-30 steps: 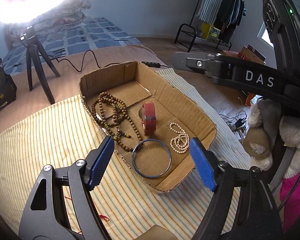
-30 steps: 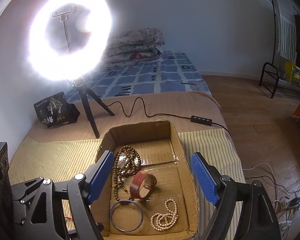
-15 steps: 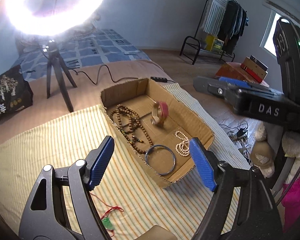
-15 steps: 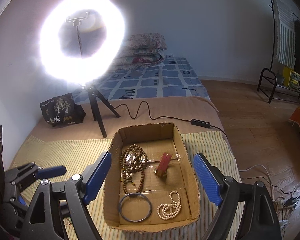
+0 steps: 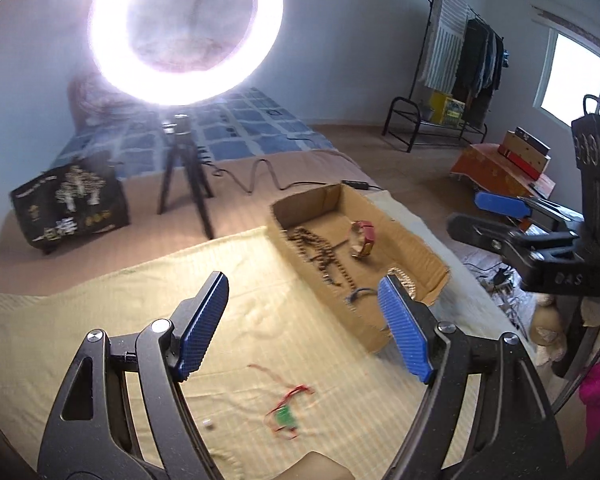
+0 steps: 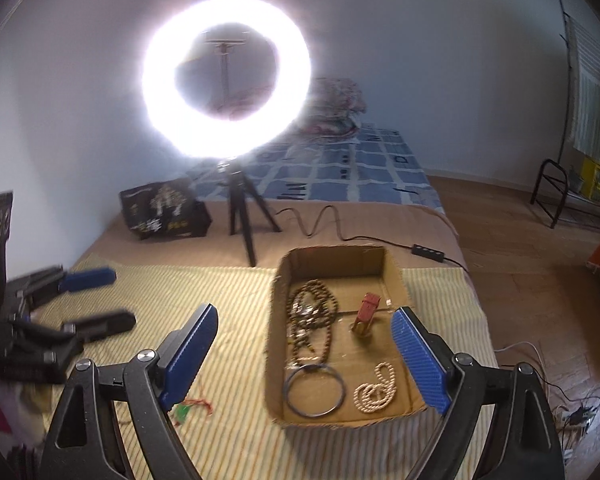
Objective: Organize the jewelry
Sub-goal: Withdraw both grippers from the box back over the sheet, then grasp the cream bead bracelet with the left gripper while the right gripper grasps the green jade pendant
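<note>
An open cardboard box lies on a striped cloth. It holds a brown bead necklace, a red bracelet standing on edge, a blue-grey bangle and a pearl string. My right gripper hovers above and short of the box, its jaws opening with nothing between them. My left gripper is open and empty over the cloth left of the box. A green pendant on a red cord lies on the cloth below it.
A bright ring light on a black tripod stands behind the box, with its cable and controller running right. A black printed bag sits at the back left. The bed edge drops to a wooden floor on the right.
Both grippers have drawn back and up from the box, which now looks smaller and farther. The green pendant has come into view. The right jaws stand a little wider.
</note>
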The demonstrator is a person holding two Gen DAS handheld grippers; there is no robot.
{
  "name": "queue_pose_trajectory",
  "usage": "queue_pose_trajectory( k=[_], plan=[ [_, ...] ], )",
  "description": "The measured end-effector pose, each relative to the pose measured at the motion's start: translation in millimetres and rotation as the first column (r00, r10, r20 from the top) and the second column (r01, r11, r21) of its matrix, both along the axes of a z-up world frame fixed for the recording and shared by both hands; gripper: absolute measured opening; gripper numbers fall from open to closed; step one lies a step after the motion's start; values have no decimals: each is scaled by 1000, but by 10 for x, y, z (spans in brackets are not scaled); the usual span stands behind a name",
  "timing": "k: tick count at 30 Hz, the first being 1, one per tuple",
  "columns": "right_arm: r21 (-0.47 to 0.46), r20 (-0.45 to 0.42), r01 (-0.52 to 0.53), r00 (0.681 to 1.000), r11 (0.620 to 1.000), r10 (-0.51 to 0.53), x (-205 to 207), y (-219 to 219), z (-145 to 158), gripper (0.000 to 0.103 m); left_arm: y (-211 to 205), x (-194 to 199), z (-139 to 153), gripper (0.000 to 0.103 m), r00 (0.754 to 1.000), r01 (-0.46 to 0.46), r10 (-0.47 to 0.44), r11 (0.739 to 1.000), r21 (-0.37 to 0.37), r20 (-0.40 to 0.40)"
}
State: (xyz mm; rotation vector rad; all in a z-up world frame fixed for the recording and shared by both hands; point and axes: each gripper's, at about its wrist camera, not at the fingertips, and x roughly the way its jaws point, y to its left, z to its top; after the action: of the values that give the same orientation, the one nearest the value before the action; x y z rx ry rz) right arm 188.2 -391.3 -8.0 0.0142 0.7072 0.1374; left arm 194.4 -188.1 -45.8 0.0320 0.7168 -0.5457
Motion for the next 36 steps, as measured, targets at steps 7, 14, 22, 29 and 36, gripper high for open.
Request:
queue_pose_trajectory(
  k=[7,14,22,29,36],
  plan=[
    [0,-21,-96,995,995,96,-197,350,-121,91,509,-122,-24,80,999,-45,45,999,6,3],
    [-51,-68,-180,982,982,177,-317,728,-379,91,979,-316,-261,80,997,-69,71,996,51,-25],
    [-58,-130,-254,961,966,245,-338,1074,-709,91,1276,-579,-742,80,995,-54,67,987,153,-78],
    [-79,-196,-328,931,941,308,-381,1370,-1019,89,1380,-743,-1091,71,985,-39,62,988,147,-159],
    [-103,-262,-401,894,910,364,-417,1602,-1317,74,1288,-794,-1406,53,967,13,26,988,152,-255]
  ],
)
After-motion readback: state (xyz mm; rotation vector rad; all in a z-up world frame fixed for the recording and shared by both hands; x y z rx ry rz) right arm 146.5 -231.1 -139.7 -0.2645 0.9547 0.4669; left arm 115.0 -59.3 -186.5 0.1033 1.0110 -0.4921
